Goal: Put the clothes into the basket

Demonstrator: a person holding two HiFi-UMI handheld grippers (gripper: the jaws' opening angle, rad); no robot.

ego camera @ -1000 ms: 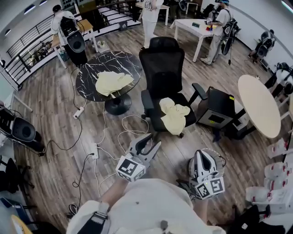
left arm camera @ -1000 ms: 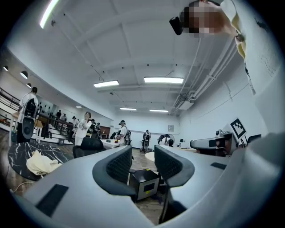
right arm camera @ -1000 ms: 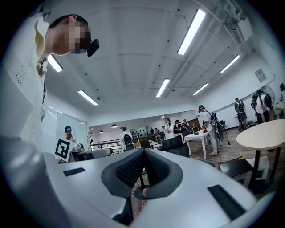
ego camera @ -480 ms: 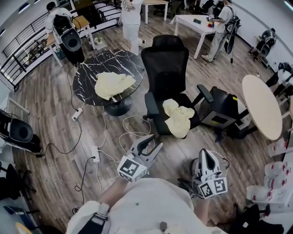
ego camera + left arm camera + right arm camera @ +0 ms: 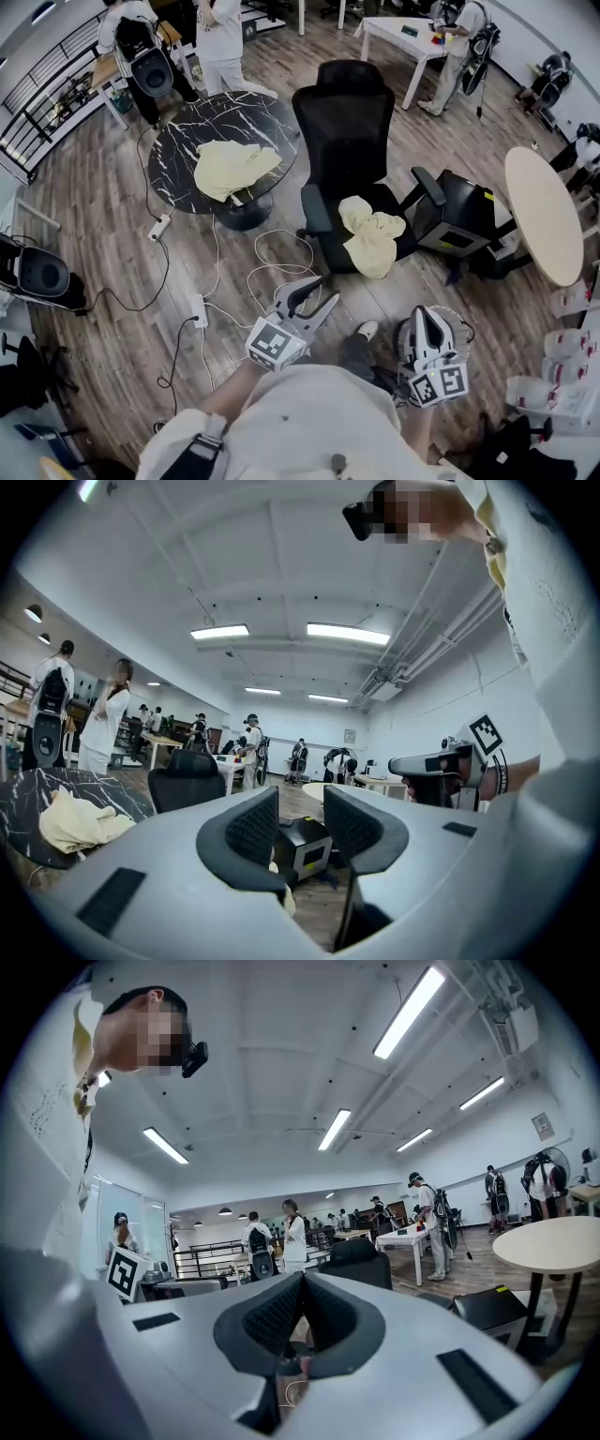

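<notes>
Bench garment (image 5: pixel 230 169) and chair garment (image 5: pixel 372 236): pale yellow, plain. Round bench (image 5: pixel 183 141): black marble pattern with white veins. Office chair (image 5: pixel 345 112): black. Floor (image 5: pixel 112 244): grey-brown wood planks, crossed by white cables (image 5: pixel 272 264). Round table (image 5: pixel 544 211): cream. Left gripper (image 5: pixel 314 286) and right gripper (image 5: pixel 427 317): light grey shells, black ribbed jaws, cubes of black-and-white square markers. Person's top (image 5: pixel 300 422): off-white.

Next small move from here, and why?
Probably bring the left gripper forward to the yellow garment draped over the chair seat. It is the nearest garment ahead, and the left jaws stand apart and empty, while the right gripper has its jaws together.
</notes>
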